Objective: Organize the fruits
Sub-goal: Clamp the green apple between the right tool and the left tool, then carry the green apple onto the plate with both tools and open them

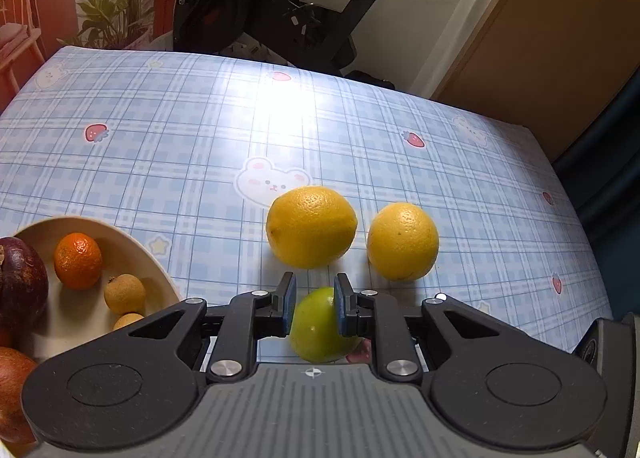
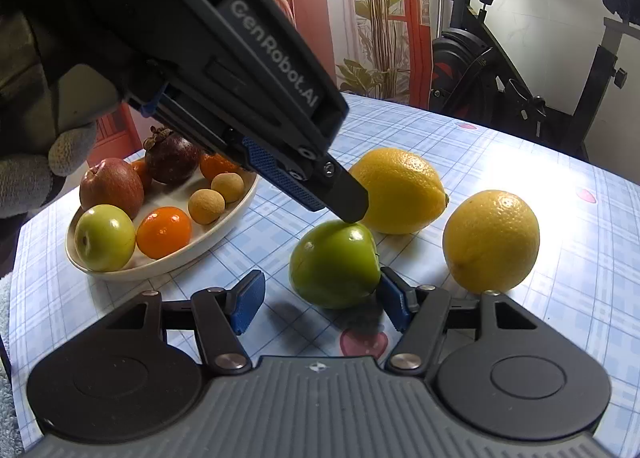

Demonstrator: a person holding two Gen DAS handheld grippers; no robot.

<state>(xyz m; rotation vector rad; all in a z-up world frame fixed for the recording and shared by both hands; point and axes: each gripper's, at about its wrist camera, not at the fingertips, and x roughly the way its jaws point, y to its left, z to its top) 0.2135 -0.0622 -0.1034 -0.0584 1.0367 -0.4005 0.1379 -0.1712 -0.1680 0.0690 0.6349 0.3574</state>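
A green apple-like fruit (image 2: 334,264) lies on the blue checked tablecloth. My right gripper (image 2: 322,302) is open around its near side; the right pad (image 2: 394,304) is close to the fruit and the left pad (image 2: 250,300) is well clear. My left gripper (image 2: 348,210) comes down from the upper left, shut, with its tips on top of the green fruit. In the left wrist view the fruit (image 1: 320,334) shows through the narrow gap of the left gripper (image 1: 315,298). Two lemons (image 1: 311,226) (image 1: 402,241) lie just beyond.
A cream plate (image 2: 180,262) at the left holds a mangosteen (image 2: 172,160), a red apple (image 2: 112,184), a green apple (image 2: 105,237), small oranges and longans. A gloved hand (image 2: 36,178) holds the left gripper. An exercise bike (image 2: 520,70) stands past the table's far edge.
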